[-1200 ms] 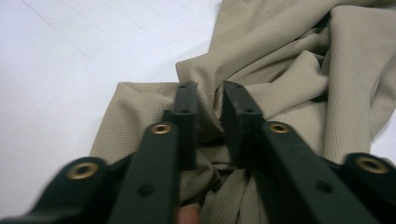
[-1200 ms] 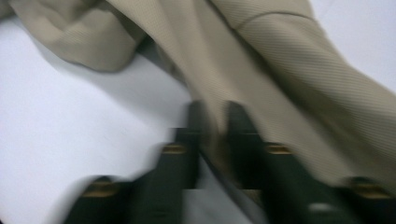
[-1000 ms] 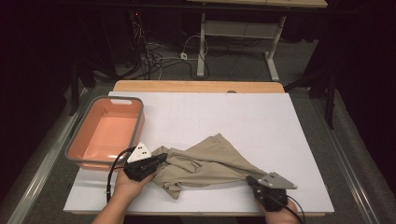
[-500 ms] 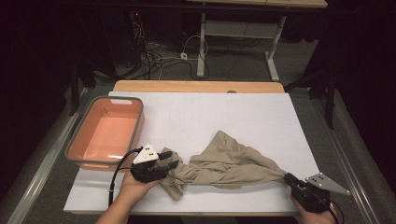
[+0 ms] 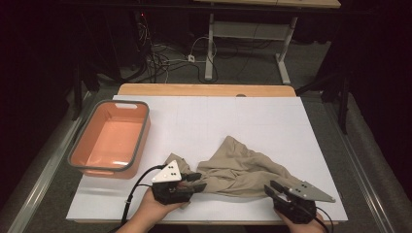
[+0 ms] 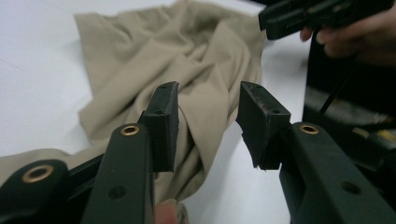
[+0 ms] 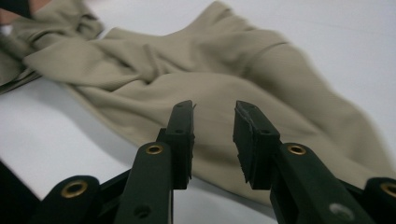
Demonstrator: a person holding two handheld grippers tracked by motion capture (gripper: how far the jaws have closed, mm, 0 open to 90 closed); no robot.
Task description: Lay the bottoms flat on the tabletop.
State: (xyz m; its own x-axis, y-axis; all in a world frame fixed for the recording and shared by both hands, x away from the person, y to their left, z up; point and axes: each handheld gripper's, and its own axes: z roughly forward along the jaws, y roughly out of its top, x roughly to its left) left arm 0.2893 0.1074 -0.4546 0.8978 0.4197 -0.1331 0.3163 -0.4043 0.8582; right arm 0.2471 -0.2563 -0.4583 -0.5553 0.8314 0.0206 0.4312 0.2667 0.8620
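Item one: a tan cloth (image 5: 243,170), crumpled, which we record lying on the white table (image 5: 218,121) in the lower middle of the high view. Its folds run from a small flap at lower left of centre across to the lower right, with a raised peak near the middle of the frame. In the left gripper view the cloth (image 6: 187,70) spreads over the upper left and centre. In the right gripper view it (image 7: 224,84) covers most of the frame from upper left to lower right.

Item two: the left tongs (image 5: 197,180), held in a hand (image 5: 150,213) at the bottom of the high view, left of centre, with a grey three-cornered plate on top. We note the jaws released and standing apart, having just been closing somewhat. A fold of cloth lies between and below them, and the pads do not press on it. Midpoint in its own view: left tongs (image 6: 208,126).

Item three: the right tongs (image 5: 272,188), at the lower right of the high view, pointing toward the cloth's right end. We note the jaws released, having just been opening, with a clear gap and cloth lying beyond and under them, not pinched. Midpoint in its own view: right tongs (image 7: 212,140).

Item four: an orange tub (image 5: 141,141) with a grey rim, on the table at the left of the high view, well apart from the cloth.
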